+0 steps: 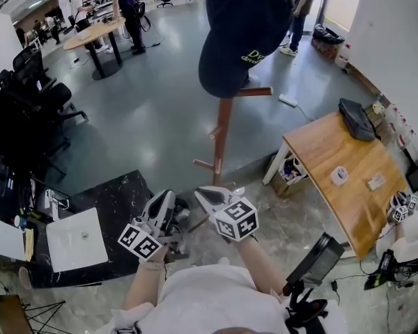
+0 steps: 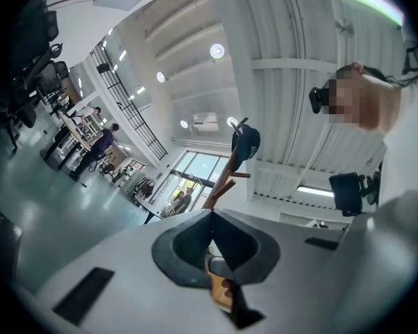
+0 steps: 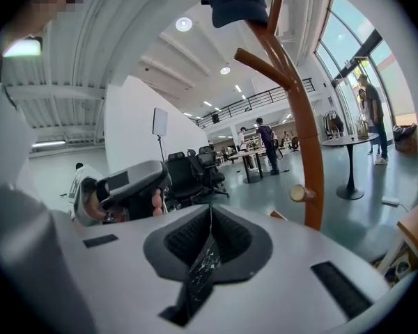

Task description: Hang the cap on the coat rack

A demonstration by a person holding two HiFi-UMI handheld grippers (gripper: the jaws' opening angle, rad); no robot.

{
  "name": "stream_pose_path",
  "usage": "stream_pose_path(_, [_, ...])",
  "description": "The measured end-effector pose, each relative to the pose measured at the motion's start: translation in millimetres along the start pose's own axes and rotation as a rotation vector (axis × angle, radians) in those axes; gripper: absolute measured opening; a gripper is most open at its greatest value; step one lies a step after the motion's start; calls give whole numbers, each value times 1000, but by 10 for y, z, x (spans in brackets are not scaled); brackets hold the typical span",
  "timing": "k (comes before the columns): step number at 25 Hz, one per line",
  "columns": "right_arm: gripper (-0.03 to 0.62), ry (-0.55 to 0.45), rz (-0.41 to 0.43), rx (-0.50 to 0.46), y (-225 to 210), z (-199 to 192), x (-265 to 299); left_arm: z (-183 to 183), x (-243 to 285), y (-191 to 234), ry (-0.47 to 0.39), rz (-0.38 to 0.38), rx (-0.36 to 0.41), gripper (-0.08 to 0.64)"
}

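A dark navy cap (image 1: 244, 33) with yellow-green lettering hangs on the top of the brown wooden coat rack (image 1: 223, 138). No gripper touches it. Both grippers are low in the head view, close to the person's body and well short of the rack. My left gripper (image 1: 168, 197) is shut with nothing between its jaws. Beside it, my right gripper (image 1: 200, 192) is also shut and holds nothing. The left gripper view looks up at the cap (image 2: 247, 142) on the rack (image 2: 221, 186) far ahead. In the right gripper view the cap (image 3: 238, 2) tops the rack (image 3: 303, 117).
A wooden table (image 1: 348, 179) at the right carries a black bag (image 1: 355, 119) and a tape roll (image 1: 339, 175). Black office chairs (image 1: 28, 110) crowd the left. A black mat with a white board (image 1: 76, 239) lies at the lower left. People stand far back.
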State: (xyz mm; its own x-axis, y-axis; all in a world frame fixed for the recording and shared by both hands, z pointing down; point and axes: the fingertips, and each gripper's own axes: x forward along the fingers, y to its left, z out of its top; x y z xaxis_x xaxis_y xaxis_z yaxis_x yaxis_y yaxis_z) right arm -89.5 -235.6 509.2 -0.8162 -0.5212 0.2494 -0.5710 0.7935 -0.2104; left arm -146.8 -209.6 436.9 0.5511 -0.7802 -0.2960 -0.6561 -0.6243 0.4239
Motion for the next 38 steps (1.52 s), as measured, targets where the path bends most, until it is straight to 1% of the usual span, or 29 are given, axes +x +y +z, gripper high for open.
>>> stream_pose_path(3, [23,-15,33,-10,110,98,109,61,1,-4,57,-7,38,9])
stream_pose_path(5, [23,-24,58,-20,189,175,167,92,15,-16,92,-18,29,9])
stream_pose_path(8, [23,-43,91,-29,313,283,247,168,0,-9,94,-17,4,9])
stream_pose_path(11, [23,-63,119,-23,418,357,318,224,-35,16,100,9,27,9])
stream_pose_path(13, [23,-68,135,-24,466,385,347,251,-49,15,103,12,38,9])
stream_pose_path(18, [23,-72,177,-27,564,414,406,222,-71,14,114,-31,-31,9])
stream_pose_path(20, [23,-72,184,-27,577,414,420,176,-69,23,127,-28,-40,9])
stream_pose_path(25, [23,-72,182,-28,541,415,425,79,-37,75,159,3,-18,9])
stream_pose_path(31, [23,-64,171,-27,502,348,424,12,9,50,175,-23,-20,9])
stream_pose_path(35, [23,-58,167,-32,474,324,394,-38,58,36,204,-16,-9,9])
stream_pose_path(38, [23,-54,162,-34,453,318,383,-35,63,52,204,-8,-12,9])
